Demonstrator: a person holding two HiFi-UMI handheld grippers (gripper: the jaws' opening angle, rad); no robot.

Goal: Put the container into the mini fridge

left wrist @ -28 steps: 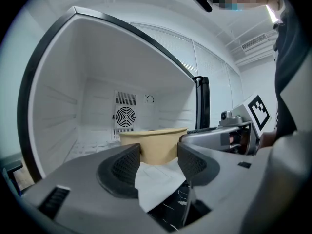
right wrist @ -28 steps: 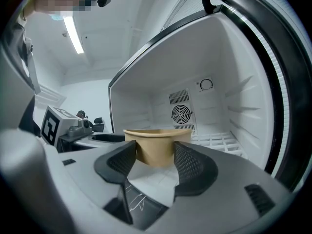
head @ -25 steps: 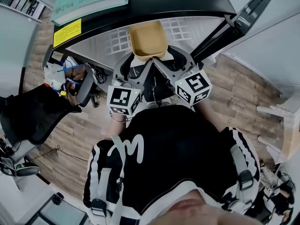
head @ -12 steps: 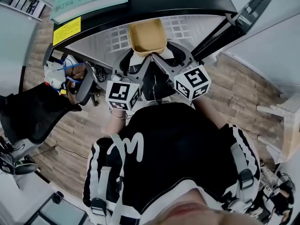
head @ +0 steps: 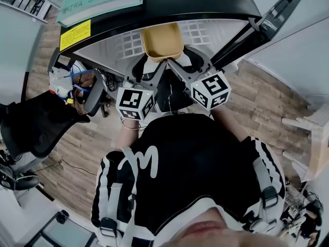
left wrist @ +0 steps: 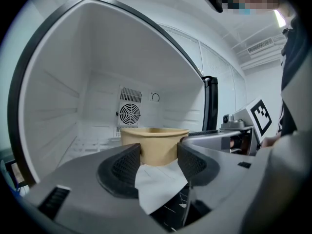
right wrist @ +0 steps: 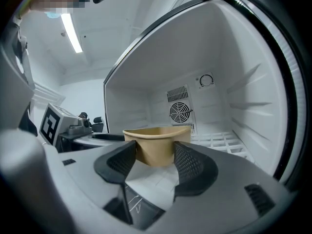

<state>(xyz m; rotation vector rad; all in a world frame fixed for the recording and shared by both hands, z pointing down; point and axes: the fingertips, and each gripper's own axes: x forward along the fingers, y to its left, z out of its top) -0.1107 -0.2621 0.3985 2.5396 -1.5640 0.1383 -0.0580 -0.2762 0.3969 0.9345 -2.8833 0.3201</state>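
Container (head: pixel 162 41), tan and empty, is clamped by the jaws of both the left gripper (left wrist: pixel 158 152) and the right gripper (right wrist: pixel 155 152), over the open mini fridge's (head: pixel 200 4) wire shelf (head: pixel 121 46).

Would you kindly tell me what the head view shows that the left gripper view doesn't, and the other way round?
Only the head view shows the yellow label on the mini fridge, the black office chair and the wooden floor. Only the left gripper view shows the fan grille on the fridge's back wall, and the jaws of the left hand-held gripper pressed against the sides of the tan container. Both show that container at the open fridge, with its wire shelf.
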